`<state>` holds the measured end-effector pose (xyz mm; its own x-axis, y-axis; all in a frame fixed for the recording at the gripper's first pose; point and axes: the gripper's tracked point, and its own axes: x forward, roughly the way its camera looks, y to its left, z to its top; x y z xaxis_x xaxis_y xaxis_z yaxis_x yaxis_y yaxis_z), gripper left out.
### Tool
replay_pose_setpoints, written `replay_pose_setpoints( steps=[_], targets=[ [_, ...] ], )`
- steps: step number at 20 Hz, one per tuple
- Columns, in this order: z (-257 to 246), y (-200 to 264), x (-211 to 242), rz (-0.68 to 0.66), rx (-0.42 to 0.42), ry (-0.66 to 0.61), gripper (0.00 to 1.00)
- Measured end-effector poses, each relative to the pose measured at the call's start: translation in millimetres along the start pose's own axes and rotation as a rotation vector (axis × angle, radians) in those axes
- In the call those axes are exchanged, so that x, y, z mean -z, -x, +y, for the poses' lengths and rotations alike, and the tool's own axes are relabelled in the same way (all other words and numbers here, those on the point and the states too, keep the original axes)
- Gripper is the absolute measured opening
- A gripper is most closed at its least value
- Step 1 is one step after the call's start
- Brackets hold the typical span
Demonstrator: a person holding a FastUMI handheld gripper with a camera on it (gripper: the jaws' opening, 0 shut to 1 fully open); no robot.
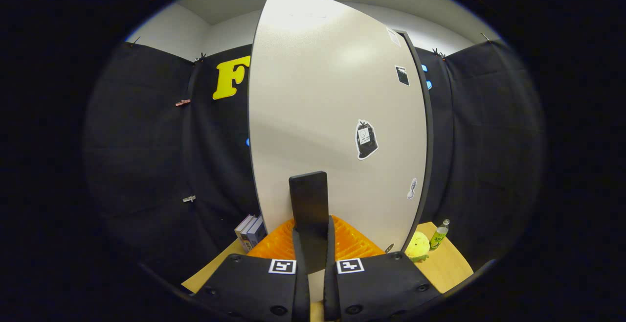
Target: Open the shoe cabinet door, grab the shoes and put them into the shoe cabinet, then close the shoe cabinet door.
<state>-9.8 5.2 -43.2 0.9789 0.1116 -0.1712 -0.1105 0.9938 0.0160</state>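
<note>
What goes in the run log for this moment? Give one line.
phase: at door | gripper: shut on black door handle | white cabinet door: just ahead | table: yellow plush toy, green bottle, books

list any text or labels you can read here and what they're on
No text reads clearly.
Stickers on the cabinet door: print too small to read.
Bottle label: blurred.
Book spines: nothing legible.
Square markers on the claw, which is shut on the door's handle: patterns, not words.
</note>
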Motion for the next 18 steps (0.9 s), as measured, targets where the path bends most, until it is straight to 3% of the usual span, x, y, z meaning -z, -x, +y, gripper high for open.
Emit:
replay_pose_setpoints(
  steps=[8, 18],
  targets=[
    [-74.2, 60.6, -3.6, 0.004, -0.052, 0.011, 0.15],
    [-157.7, 86.4, -8.7, -0.008, 0.08, -0.043, 0.14]
  ],
)
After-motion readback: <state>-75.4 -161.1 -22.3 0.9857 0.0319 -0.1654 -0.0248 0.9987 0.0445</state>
